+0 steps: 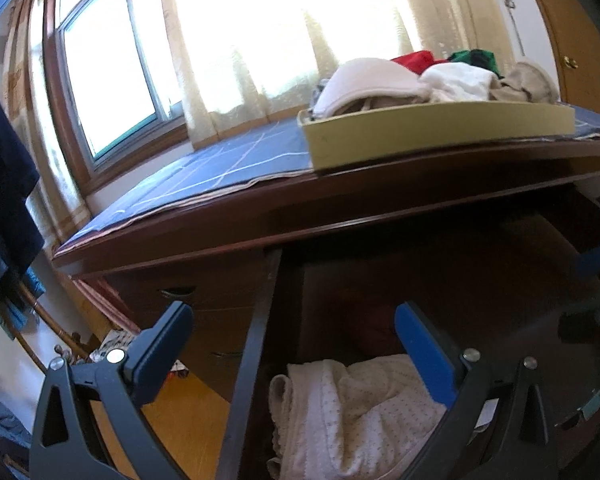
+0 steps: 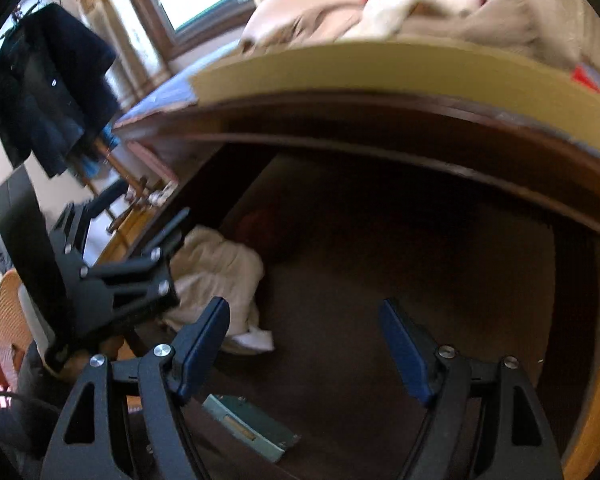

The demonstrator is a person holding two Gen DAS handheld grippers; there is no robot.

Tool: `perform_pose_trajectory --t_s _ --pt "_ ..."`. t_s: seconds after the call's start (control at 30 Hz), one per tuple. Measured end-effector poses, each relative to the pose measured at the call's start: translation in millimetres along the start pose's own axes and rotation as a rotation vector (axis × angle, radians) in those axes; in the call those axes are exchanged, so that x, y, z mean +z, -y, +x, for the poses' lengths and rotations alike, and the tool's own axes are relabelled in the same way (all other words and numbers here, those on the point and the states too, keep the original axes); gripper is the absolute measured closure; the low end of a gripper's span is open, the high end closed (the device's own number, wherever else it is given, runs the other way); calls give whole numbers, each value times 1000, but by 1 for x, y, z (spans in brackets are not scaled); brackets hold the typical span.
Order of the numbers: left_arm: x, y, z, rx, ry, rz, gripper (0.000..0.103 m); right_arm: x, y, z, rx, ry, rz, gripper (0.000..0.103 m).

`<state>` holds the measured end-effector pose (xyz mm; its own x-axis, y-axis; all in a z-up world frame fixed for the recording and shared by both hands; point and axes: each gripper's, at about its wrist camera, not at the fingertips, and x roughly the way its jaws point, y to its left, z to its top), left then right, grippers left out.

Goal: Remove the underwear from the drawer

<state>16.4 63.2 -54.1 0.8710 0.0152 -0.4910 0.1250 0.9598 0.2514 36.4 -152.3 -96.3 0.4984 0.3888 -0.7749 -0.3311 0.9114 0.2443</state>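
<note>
Two black two-finger grippers with blue pads are at the open dark wooden drawer (image 2: 380, 240) of a reddish-brown dresser. Both sets of fingers stand wide apart with nothing between them. The left gripper (image 1: 296, 344) straddles the drawer's left side wall, one finger outside it and the other inside, above a crumpled piece of pale pink, finely dotted underwear (image 1: 348, 408) that lies at the drawer's front left corner. From the right wrist view the same pale garment (image 2: 216, 276) lies bunched against the left wall, with the left gripper's black linkage (image 2: 132, 280) just in front of it. The right gripper (image 2: 304, 340) points down into the drawer over bare dark bottom, the garment just beside its left finger but not touching it. A flat pale green object (image 2: 252, 428) lies on the drawer bottom near that gripper's base; what it is I cannot tell.

On the dresser top, over a blue cloth with thin white lines (image 1: 228, 164), sits a shallow yellowish cardboard box (image 1: 440, 132) heaped with white, beige, red and green clothes (image 1: 432, 72). Cream curtains (image 1: 260, 40) hang before a bright window behind.
</note>
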Motion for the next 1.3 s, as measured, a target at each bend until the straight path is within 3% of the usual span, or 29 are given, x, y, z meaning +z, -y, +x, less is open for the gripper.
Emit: perform_pose_trajectory --t_s 0.07,0.13,0.23,0.43,0.63,0.8,0.97,1.1,1.17,1.23,1.3 --pt "0 -6 1 30 -8 -29 0 -2 -4 9 20 -36 -7 25" --pt "-1 -16 2 50 -16 -92 0 -2 -8 19 45 -76 -4 34" --pt "-2 -29 4 104 -30 -165 0 0 -13 31 96 -124 28 34" --pt "-6 -50 8 132 -53 -289 0 7 -13 66 231 -226 201 34" --pt "-9 -52 5 145 -44 -314 0 4 -13 90 274 -294 311 34" --pt "-12 -60 4 157 -41 -376 0 2 -12 102 270 -317 385 34" --pt "-11 -59 4 161 -36 -373 0 4 -16 109 262 -332 441 34" --pt "-12 -62 5 164 -35 -385 0 4 -26 124 319 -389 443 34" --pt "-12 -61 4 163 -32 -379 0 6 -32 125 333 -377 419 43" --pt "-12 -60 4 165 -31 -368 0 6 -38 125 328 -365 387 88" --pt "-13 -60 4 166 -27 -368 0 4 -36 126 345 -354 403 92"
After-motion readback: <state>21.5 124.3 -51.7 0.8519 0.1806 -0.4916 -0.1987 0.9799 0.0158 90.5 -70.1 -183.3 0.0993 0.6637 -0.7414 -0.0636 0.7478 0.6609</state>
